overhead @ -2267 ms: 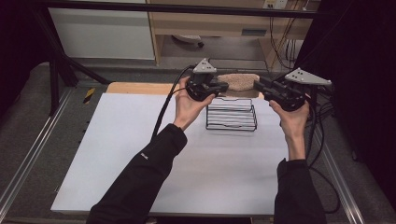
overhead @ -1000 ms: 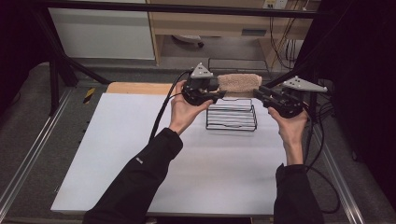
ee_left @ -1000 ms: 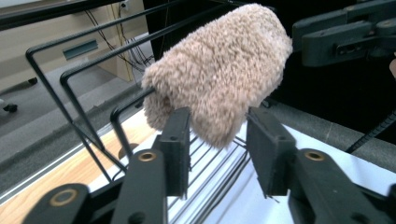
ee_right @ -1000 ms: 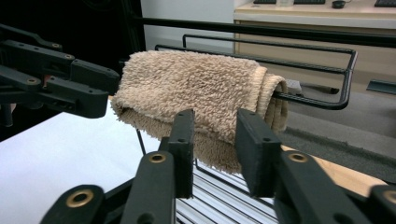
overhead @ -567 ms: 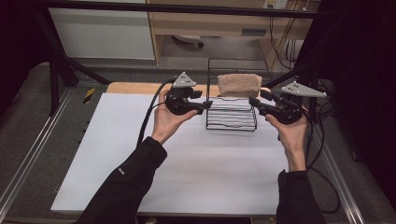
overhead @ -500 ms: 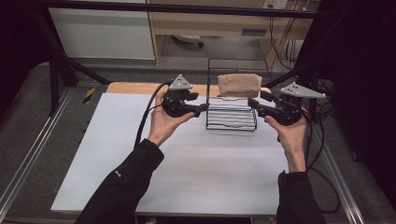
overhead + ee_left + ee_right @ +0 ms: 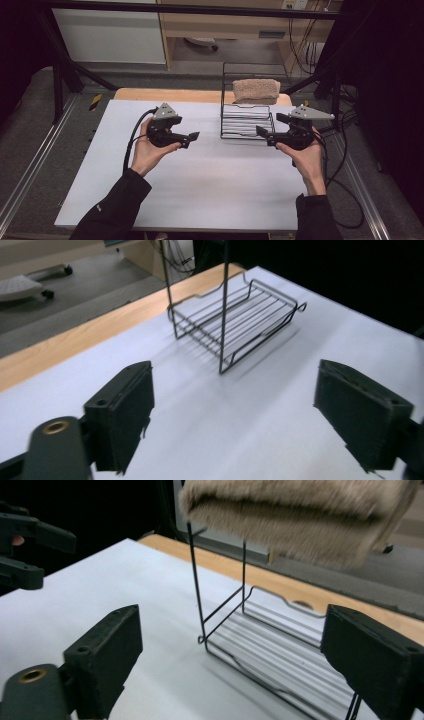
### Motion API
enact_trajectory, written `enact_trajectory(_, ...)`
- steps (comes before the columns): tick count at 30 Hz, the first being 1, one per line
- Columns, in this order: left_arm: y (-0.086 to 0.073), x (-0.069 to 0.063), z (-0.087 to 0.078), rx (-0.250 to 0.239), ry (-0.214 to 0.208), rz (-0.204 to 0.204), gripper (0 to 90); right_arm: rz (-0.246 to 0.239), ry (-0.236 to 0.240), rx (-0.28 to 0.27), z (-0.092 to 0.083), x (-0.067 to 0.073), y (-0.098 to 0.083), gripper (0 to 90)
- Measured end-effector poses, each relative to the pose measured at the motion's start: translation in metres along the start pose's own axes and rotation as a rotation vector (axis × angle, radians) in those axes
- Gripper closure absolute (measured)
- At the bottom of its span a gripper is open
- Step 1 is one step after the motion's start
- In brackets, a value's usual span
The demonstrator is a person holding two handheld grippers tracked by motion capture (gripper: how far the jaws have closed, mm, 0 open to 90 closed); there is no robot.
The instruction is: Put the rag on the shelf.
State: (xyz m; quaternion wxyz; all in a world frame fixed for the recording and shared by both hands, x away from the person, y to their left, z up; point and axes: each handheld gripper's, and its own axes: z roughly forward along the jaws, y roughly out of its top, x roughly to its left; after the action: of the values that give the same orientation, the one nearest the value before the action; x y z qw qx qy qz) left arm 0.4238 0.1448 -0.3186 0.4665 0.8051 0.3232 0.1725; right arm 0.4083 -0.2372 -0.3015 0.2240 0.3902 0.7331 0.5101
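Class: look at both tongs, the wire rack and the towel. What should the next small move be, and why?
Probably draw both tongs back. The towel already hangs folded over the wire rack, and the left tongs and right tongs have just been opening, with nothing between their jaws.

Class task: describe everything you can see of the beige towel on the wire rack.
The folded towel is beige with a fuzzy terry pile. It is a thick, oblong bundle draped over the top bar of the black wire rack at the far edge of the table, hanging level above the rack's slatted shelf. Only the rack touches it; both grippers are apart from it.
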Motion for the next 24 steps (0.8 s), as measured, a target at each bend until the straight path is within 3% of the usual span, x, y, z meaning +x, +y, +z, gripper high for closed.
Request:
enact_trajectory(7, -0.034, 0.007, -0.017, 0.029, 0.038, -0.016, 8.6, 0.027, 0.019, 0.025, 0.004, 0.003, -0.024, 5.1)
enact_trajectory(16, -0.083, 0.018, -0.036, 0.061, 0.062, -0.046, 7.8, 0.057, 0.038, 0.057, 0.007, 0.006, -0.057, 2.4)
enact_trajectory(24, -0.123, 0.027, -0.053, 0.061, 0.083, -0.081, 7.9, 0.076, 0.069, 0.096, 0.013, 0.009, -0.087, 1.3)
